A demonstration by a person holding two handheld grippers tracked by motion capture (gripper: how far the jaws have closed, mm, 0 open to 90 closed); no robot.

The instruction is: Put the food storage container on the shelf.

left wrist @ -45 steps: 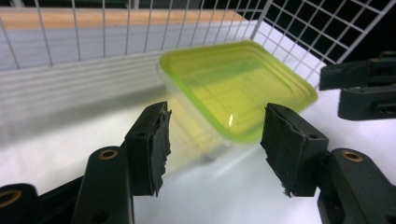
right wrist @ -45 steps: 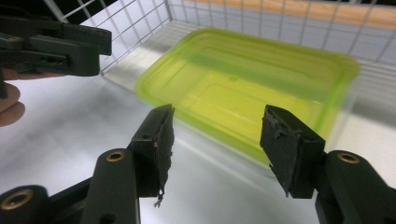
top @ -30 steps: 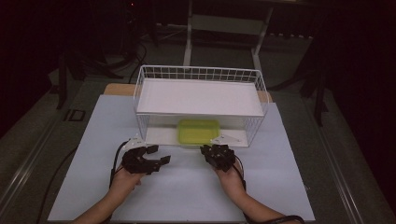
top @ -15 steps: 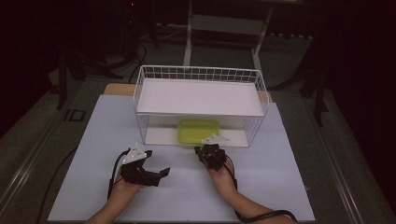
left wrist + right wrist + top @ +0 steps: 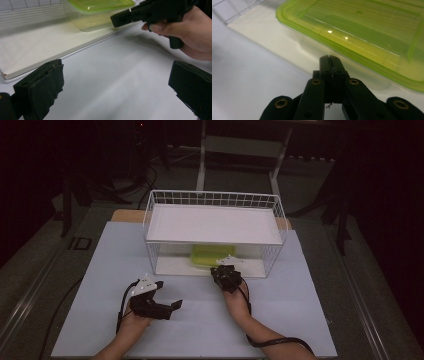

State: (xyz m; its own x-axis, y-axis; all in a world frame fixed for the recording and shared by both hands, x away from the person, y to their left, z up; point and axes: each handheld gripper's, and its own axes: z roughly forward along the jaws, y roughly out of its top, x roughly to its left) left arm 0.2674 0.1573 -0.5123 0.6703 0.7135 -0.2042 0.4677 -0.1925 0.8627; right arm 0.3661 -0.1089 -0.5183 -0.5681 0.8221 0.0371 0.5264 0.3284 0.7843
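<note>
Green-lidded and clear-walled, the shallow plastic food box (image 5: 367, 42) sits on the lower white board (image 5: 175, 265) of the white wire shelf rack (image 5: 215, 200), near that board's front edge and a little right of its middle. My right gripper (image 5: 226, 274) points straight at it from the worktop side, jaws pressed together with nothing between them, the tips just short of the box's near wall in the right gripper view. The box's long axis runs along the board's front edge, so I meet a long side square on. My left gripper (image 5: 172, 306) rests lower on the pale blue worktop (image 5: 300, 320), toward its front left, jaws wide apart and empty, well away from the box; the right hand (image 5: 190, 32) is clearly the nearer one. I judge the shut jaws must part before any grasp, and the upper shelf leaves little headroom. Beyond the table the room is dark.
</note>
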